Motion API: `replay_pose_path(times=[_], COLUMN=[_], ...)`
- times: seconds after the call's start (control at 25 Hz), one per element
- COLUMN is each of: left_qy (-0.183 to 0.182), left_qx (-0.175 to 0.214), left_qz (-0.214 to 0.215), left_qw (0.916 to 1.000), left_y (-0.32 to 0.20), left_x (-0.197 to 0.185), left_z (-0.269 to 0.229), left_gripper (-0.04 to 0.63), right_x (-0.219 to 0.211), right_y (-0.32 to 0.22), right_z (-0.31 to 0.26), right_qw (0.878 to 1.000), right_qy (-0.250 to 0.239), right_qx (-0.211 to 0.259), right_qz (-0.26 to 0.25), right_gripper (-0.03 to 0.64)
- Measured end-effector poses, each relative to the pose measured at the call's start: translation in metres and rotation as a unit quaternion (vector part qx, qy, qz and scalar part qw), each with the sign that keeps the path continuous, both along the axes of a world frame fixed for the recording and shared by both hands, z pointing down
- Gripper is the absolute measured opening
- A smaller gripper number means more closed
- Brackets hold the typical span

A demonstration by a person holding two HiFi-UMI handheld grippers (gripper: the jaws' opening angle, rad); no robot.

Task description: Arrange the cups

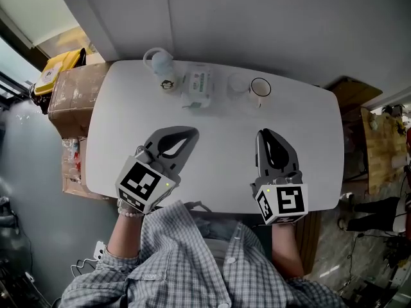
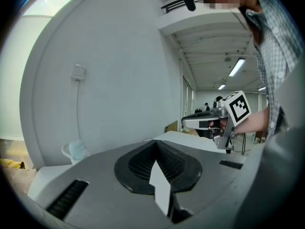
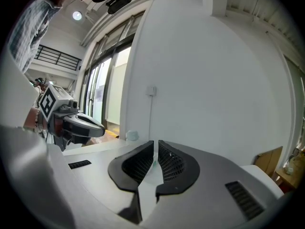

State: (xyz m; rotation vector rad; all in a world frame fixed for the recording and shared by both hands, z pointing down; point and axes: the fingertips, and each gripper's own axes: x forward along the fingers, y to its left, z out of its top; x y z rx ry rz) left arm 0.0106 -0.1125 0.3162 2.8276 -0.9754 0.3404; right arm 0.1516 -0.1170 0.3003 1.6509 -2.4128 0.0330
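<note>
Head view: left gripper (image 1: 192,132) has its fingertips together and empty. It's held near level over the near half of the white table (image 1: 128,133), hand close to the body. All cups sit ahead of the fingers, well apart from them, along the far edge. Pale-blue mug (image 1: 160,61) and small printed cup (image 1: 168,84) are past the left tips, then a wipes pack (image 1: 198,88). Clear glass (image 1: 237,84) and dark-rimmed white mug (image 1: 260,88) are past the right tips. Right gripper (image 1: 264,133) has the same pose, fingers a narrow slit apart, nothing in it. Nothing is grasped yet. I'd open wide before reaching, pinch one cup's wall, and avoid nudging its neighbour.
</note>
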Motion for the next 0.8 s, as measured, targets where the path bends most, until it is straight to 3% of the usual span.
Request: replay_pose_path(times=[0.4, 0.8], left_qy=[0.002, 0.008], left_qx=[0.001, 0.003], left_qz=[0.010, 0.015], left_qw=[1.0000, 0.9999], left_y=[0.000, 0.001], left_x=[0.007, 0.011], left_z=[-0.001, -0.004], left_gripper=[0.011, 0.011], right_x=[-0.003, -0.008], right_y=[0.000, -0.001], right_z=[-0.003, -0.010], right_qw=[1.000, 1.000], right_qy=[-0.023, -0.011], right_qx=[-0.003, 0.007], right_qz=[-0.002, -0.010], right_gripper=[0.041, 0.040])
